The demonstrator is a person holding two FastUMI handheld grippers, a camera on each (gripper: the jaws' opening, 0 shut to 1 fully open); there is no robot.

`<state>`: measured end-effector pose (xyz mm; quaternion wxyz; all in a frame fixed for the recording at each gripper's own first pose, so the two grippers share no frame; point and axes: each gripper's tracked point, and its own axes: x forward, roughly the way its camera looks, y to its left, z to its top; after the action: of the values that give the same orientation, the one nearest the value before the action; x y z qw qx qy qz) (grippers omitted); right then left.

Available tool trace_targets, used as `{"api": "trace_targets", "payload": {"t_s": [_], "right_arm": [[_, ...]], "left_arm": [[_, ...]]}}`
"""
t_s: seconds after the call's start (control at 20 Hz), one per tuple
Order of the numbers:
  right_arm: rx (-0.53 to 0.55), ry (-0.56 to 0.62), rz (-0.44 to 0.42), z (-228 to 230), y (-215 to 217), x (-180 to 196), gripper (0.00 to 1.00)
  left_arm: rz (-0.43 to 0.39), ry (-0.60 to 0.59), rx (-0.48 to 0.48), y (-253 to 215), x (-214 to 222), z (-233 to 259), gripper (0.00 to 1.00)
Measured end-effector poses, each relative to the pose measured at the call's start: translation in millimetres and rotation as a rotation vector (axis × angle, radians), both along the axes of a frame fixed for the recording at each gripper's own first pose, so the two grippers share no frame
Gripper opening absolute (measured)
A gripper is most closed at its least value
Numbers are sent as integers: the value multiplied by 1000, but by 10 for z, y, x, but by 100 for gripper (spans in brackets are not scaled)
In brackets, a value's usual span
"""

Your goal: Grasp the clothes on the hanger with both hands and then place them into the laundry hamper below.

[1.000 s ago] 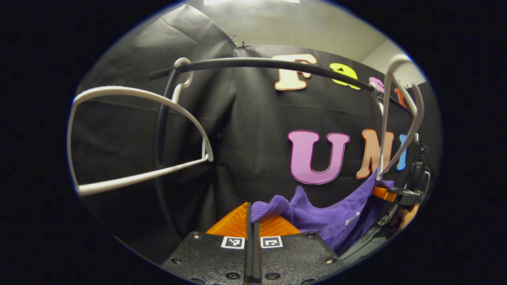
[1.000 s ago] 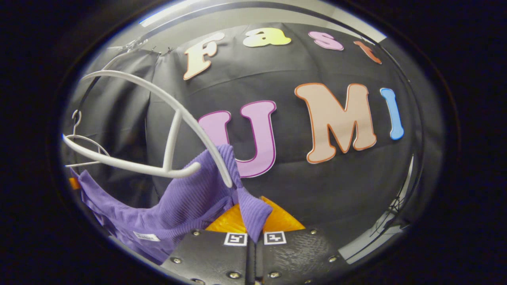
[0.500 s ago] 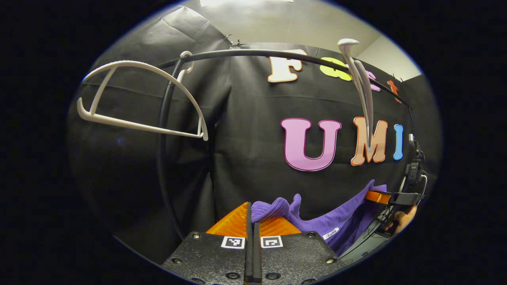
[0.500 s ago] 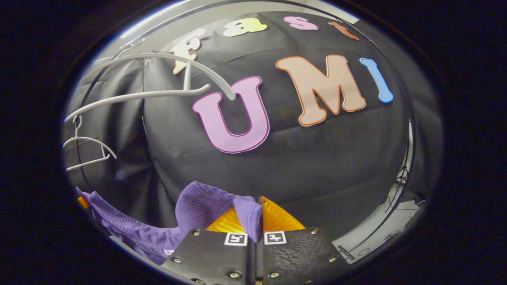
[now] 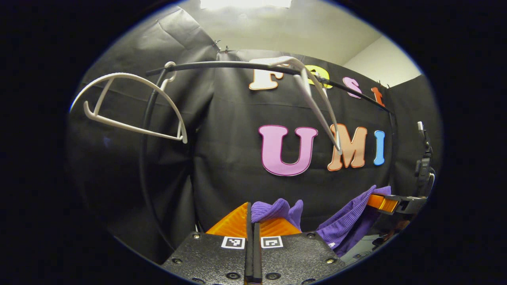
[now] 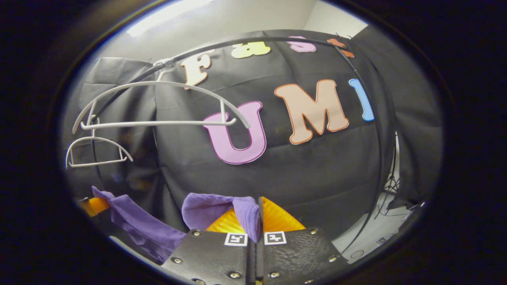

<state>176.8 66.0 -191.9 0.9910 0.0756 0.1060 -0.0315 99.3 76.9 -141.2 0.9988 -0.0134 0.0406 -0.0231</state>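
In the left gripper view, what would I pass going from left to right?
Empty white plastic hanger → left gripper pinching purple ribbed garment → second tilted white hanger → right gripper, holding the garment's other end.

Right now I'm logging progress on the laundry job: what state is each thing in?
Purple knit top: off the hangers, held between both tools.
Left tool: shut on the top.
Right tool: shut on the top.
Near white hanger: bare, on the black rail.
Far white hanger: bare, on the rail.

Black cloth wall (image 5: 237, 130), pale ceiling (image 5: 301, 31)
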Motion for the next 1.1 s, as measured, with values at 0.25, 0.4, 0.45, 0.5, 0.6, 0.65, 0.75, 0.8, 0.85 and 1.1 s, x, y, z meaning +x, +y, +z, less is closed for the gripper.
{"api": "trace_targets", "payload": {"t_s": [0.25, 0.4, 0.45, 0.5, 0.6, 0.65, 0.75, 0.8, 0.85, 1.1], "right_arm": [[-15, -29, 13, 249, 102, -320, 1], [-4, -37, 25, 368, 198, -435, 2], [-5, -42, 27, 401, 219, -469, 1], [-9, -46, 31, 434, 247, -493, 1], [-6, -60, 26, 494, 274, -546, 1], [0, -66, 30, 502, 307, -555, 2], [-8, -63, 27, 477, 303, -568, 1], [-12, -60, 19, 447, 269, -585, 5], [-10, -56, 12, 396, 247, -603, 1], [17, -1, -18, -5, 123, -690, 1]], "left_arm": [[-57, -18, -30, -328, -18, 39, 0], [-104, -10, -56, -541, -55, 24, 0], [-122, -7, -61, -617, -95, 31, 0], [-134, -10, -57, -684, -101, 41, 0], [-149, -20, -45, -778, -87, 65, 0], [-154, -26, -43, -800, -85, 68, 0], [-156, -26, -46, -833, -81, 39, 0], [-158, -20, -49, -853, -76, -4, 0], [-160, -12, -53, -890, -69, -64, 0], [-171, 51, -32, -1018, -64, -451, 0]]}}
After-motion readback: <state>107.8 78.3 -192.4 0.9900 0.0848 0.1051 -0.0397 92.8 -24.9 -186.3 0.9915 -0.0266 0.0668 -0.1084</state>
